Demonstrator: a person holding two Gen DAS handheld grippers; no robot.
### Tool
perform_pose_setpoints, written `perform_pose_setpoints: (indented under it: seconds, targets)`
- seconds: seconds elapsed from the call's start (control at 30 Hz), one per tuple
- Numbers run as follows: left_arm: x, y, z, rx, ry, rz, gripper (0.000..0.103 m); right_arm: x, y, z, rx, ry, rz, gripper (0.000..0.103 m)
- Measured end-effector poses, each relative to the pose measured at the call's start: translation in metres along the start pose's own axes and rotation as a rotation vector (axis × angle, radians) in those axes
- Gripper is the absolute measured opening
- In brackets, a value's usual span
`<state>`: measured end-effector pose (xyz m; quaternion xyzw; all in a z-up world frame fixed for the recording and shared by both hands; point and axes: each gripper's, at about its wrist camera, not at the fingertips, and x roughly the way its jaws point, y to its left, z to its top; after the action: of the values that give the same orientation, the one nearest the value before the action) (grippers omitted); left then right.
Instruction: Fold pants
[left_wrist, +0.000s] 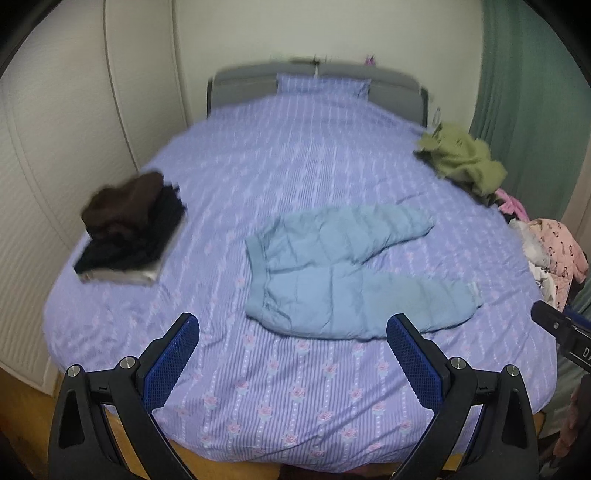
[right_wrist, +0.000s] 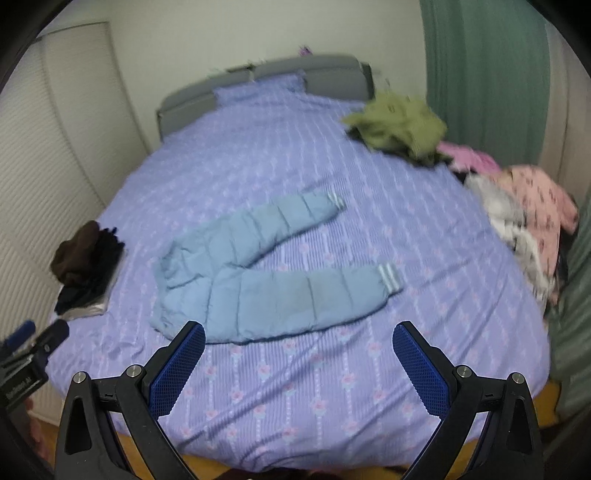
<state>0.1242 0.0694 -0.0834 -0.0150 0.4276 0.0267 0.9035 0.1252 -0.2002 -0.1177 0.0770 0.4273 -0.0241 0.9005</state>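
Light blue padded pants (left_wrist: 343, 273) lie flat on the purple floral bedspread (left_wrist: 295, 147), waistband to the left, both legs spread apart to the right. They also show in the right wrist view (right_wrist: 258, 277). My left gripper (left_wrist: 293, 323) is open and empty, held above the bed's near edge just in front of the pants. My right gripper (right_wrist: 299, 332) is open and empty, in front of the near leg. The right gripper's tip shows at the right edge of the left wrist view (left_wrist: 554, 321). The left gripper shows at the left edge of the right wrist view (right_wrist: 33, 343).
A stack of folded dark clothes (left_wrist: 129, 229) sits at the bed's left side. An olive green garment (left_wrist: 465, 158) and pink and white clothes (left_wrist: 550, 251) are piled along the right edge. A grey headboard (left_wrist: 243, 85), white wardrobe (left_wrist: 55, 147) and green curtain (left_wrist: 528, 74) surround the bed.
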Motion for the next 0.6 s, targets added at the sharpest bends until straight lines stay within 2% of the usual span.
perform_pose_setpoints:
  seconds: [0.1,0.2,0.3,0.4,0.47,0.5,0.6]
  targets:
    - [0.042,0.011,0.003,-0.050,0.091,-0.056,0.103,0.035,-0.002,0.000,0.069,0.049,-0.015,0.103]
    - [0.093,0.018,0.006,-0.127,0.188,-0.072,0.103,0.073,-0.004,-0.002,0.135,0.096,-0.041,0.103]
    - [0.130,0.016,0.001,-0.153,0.253,-0.064,0.103,0.112,-0.009,-0.005,0.169,0.161,-0.043,0.103]
    - [0.169,0.013,-0.009,-0.175,0.305,-0.025,0.102,0.158,-0.017,-0.010,0.159,0.222,-0.037,0.102]
    - [0.199,0.012,-0.019,-0.218,0.361,-0.013,0.097,0.192,-0.024,-0.014,0.139,0.276,-0.045,0.094]
    - [0.210,0.013,-0.022,-0.250,0.386,-0.022,0.095,0.205,-0.028,-0.016,0.141,0.298,-0.045,0.091]
    - [0.250,0.019,-0.032,-0.425,0.471,-0.032,0.093,0.250,-0.045,-0.023,0.193,0.393,-0.045,0.085]
